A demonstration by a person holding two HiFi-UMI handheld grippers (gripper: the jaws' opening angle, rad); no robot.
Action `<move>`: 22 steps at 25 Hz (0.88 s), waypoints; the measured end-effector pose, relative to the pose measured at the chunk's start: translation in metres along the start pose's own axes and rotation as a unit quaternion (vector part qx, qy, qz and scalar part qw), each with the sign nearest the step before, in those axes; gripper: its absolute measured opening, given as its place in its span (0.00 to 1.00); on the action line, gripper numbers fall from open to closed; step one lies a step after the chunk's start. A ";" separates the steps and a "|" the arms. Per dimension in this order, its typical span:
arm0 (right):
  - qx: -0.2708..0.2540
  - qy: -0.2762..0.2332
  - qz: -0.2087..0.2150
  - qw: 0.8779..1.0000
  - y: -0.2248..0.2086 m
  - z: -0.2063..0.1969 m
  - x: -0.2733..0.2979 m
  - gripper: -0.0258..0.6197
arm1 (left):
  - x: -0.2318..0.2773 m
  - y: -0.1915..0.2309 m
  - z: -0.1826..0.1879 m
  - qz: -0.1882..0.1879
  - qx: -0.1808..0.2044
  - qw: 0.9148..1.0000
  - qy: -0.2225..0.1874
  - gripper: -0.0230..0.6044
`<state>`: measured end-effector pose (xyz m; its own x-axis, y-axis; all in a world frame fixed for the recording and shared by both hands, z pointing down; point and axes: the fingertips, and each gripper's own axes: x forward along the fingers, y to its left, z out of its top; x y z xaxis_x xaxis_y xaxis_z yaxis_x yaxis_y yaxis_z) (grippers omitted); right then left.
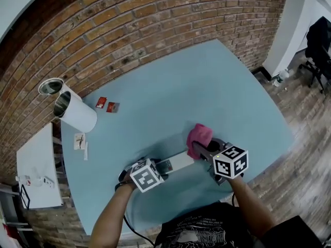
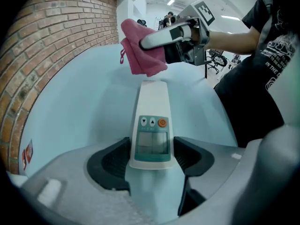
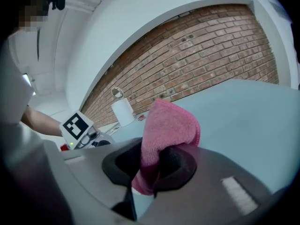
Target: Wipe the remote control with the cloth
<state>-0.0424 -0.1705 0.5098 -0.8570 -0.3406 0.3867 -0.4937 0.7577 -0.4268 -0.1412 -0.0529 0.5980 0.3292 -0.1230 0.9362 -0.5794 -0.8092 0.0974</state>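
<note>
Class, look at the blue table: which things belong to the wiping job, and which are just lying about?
Job in hand:
- remote control, gripped by the left gripper
- pink cloth, gripped by the right gripper

Lying about:
- white canister on its side
- red packet
- paper slips

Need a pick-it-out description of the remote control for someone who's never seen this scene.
On the light-blue table by the brick wall, look at the side away from the wall. The remote control is the slim white slab clamped at one end by the left gripper, with the pink cloth at its far end. Unlike the white cylinder, it carries a small screen and an orange button.
</note>
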 end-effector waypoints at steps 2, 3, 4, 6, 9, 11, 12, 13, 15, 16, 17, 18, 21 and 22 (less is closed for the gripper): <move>-0.020 0.000 -0.028 0.999 -0.011 0.004 0.005 0.14 | 0.000 0.000 0.000 0.001 -0.001 1.000 0.003 0.51; -0.028 0.002 -0.039 0.999 -0.016 0.004 0.007 0.14 | 0.001 0.000 0.000 0.002 -0.001 1.000 0.005 0.51; -0.032 0.005 -0.049 0.998 -0.019 0.002 0.010 0.14 | 0.001 0.000 0.000 0.002 -0.001 1.000 0.006 0.51; -0.030 0.008 -0.062 0.998 -0.025 -0.001 0.015 0.14 | 0.001 0.000 0.000 0.003 -0.001 1.000 0.008 0.51; -0.025 0.016 -0.068 0.997 -0.026 -0.008 0.023 0.14 | 0.002 0.000 0.000 0.003 0.000 1.000 0.008 0.51; -0.029 0.024 -0.064 0.997 -0.022 -0.014 0.026 0.14 | 0.002 0.001 0.000 0.004 0.000 1.000 0.008 0.51; -0.030 0.025 -0.061 0.997 -0.020 -0.016 0.026 0.14 | 0.001 0.001 0.000 0.004 0.000 1.000 0.009 0.51; -0.031 0.026 -0.058 0.998 -0.018 -0.017 0.025 0.14 | 0.001 0.001 0.000 0.004 -0.001 1.000 0.009 0.51; -0.031 0.027 -0.052 0.998 -0.016 -0.019 0.023 0.14 | 0.001 0.001 0.000 0.004 -0.001 1.000 0.009 0.51; -0.031 0.028 -0.048 0.998 -0.016 -0.020 0.022 0.14 | 0.001 0.001 0.000 0.004 -0.001 1.000 0.008 0.51; -0.031 0.029 -0.045 0.998 -0.016 -0.021 0.021 0.14 | 0.001 0.002 0.000 0.005 0.000 1.000 0.007 0.51; -0.031 0.031 -0.043 0.998 -0.015 -0.022 0.019 0.14 | 0.001 0.002 0.000 0.005 0.000 1.000 0.006 0.51; -0.033 0.035 -0.039 0.998 -0.014 -0.025 0.014 0.14 | 0.001 0.002 0.000 0.003 -0.002 1.000 0.006 0.51; -0.033 0.035 -0.039 0.998 -0.013 -0.027 0.012 0.14 | 0.000 0.002 -0.001 0.003 -0.003 1.000 0.006 0.51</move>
<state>-0.0422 -0.1696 0.5416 -0.8031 -0.3607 0.4743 -0.5451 0.7663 -0.3401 -0.1428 -0.0537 0.5988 0.3175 -0.1209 0.9405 -0.5855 -0.8052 0.0942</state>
